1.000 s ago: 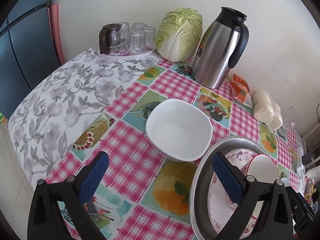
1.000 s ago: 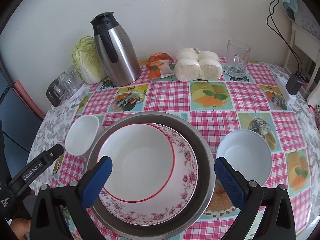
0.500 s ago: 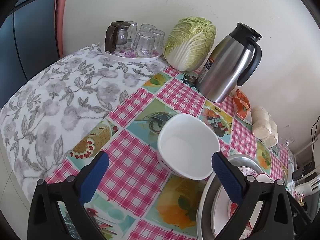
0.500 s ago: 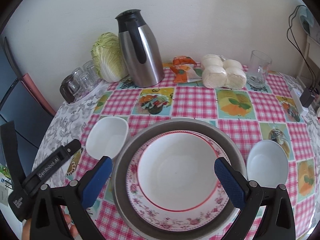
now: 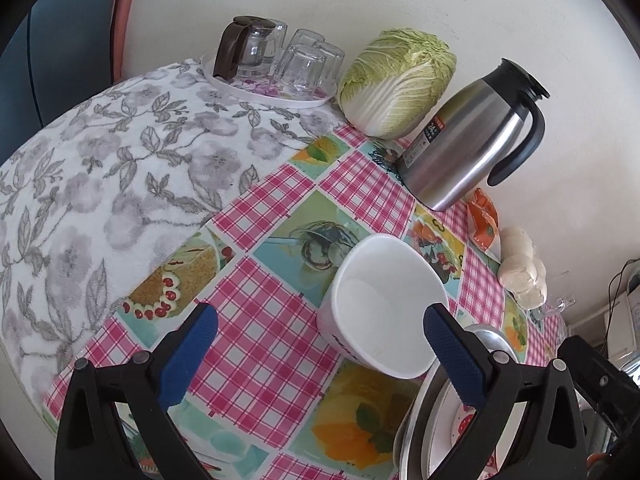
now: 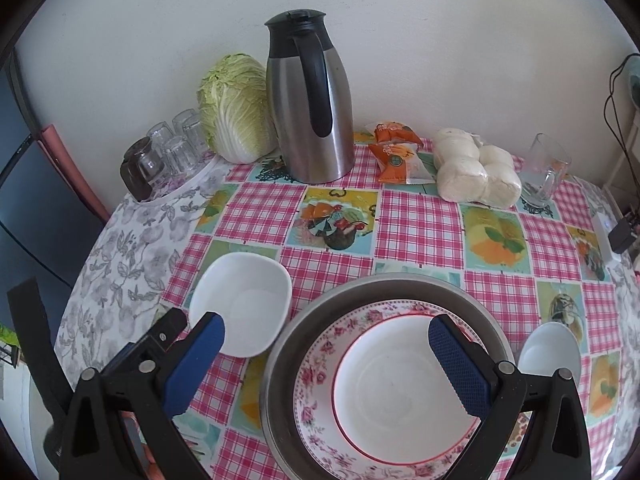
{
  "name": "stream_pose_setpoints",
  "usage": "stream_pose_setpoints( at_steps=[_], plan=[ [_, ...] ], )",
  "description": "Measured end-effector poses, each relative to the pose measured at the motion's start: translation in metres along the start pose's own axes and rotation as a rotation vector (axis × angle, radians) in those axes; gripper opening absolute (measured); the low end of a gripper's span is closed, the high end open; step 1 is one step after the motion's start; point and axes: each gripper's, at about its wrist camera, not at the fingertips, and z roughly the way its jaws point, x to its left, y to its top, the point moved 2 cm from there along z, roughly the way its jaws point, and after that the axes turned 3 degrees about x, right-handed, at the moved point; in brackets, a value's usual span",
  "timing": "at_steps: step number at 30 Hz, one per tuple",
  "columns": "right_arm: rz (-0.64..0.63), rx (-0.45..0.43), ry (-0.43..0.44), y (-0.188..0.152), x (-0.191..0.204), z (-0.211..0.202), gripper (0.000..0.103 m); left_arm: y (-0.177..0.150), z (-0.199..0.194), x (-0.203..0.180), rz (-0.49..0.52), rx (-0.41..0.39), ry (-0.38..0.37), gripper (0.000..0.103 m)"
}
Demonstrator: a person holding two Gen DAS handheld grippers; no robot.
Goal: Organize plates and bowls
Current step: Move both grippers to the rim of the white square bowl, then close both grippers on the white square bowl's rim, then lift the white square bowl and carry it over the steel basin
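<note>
Here the worktop (image 6: 420, 216) holds a big metal basin (image 6: 296, 344) at 6 o'clock with a flowered plate (image 6: 316, 376) and a red-rimmed bowl (image 6: 400, 392) inside, a square white bowl (image 6: 244, 300) at its 9 o'clock, a small round bowl (image 6: 550, 354) at 3 o'clock, and the left claw (image 5: 320, 344) and right claw (image 6: 326, 356) both gape wide with nothing in them.

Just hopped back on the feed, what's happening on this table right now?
Dishes are being gathered. The left gripper is open and closing in on the square white bowl, one finger at its rim, nothing gripped yet. The right gripper hangs open over the metal basin, which holds a floral plate and a red-rimmed bowl. A round white bowl waits beside it.
</note>
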Motion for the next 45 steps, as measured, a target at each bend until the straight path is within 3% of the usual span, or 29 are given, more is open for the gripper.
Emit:
stream_pose_setpoints(
  at_steps=[5,13,19,26,35,39,45],
  plan=[
    [-0.011,-0.003,-0.069,0.013,0.005,0.011,0.103,0.005,0.010,0.008,-0.036,0.014,-0.003,0.102],
    [-0.050,0.035,-0.103,0.024,0.017,0.037,0.100,0.007,0.029,0.017,-0.090,0.061,-0.064,0.101],
    [-0.074,0.066,-0.062,0.022,0.030,0.057,0.080,0.010,0.040,0.022,-0.118,0.085,-0.114,0.086],
    [-0.081,0.134,-0.028,0.013,0.041,0.086,0.047,0.009,0.051,0.024,-0.139,0.111,-0.145,0.071],
    [-0.071,0.178,-0.022,0.010,0.041,0.111,0.015,0.007,0.063,0.015,-0.111,0.148,-0.156,0.042],
    [-0.073,0.195,-0.020,0.009,0.043,0.121,0.010,0.005,0.069,0.011,-0.095,0.167,-0.152,0.028],
    [-0.066,0.211,-0.027,0.009,0.043,0.134,0.008,0.006,0.077,0.008,-0.089,0.181,-0.153,0.026]
  ],
)
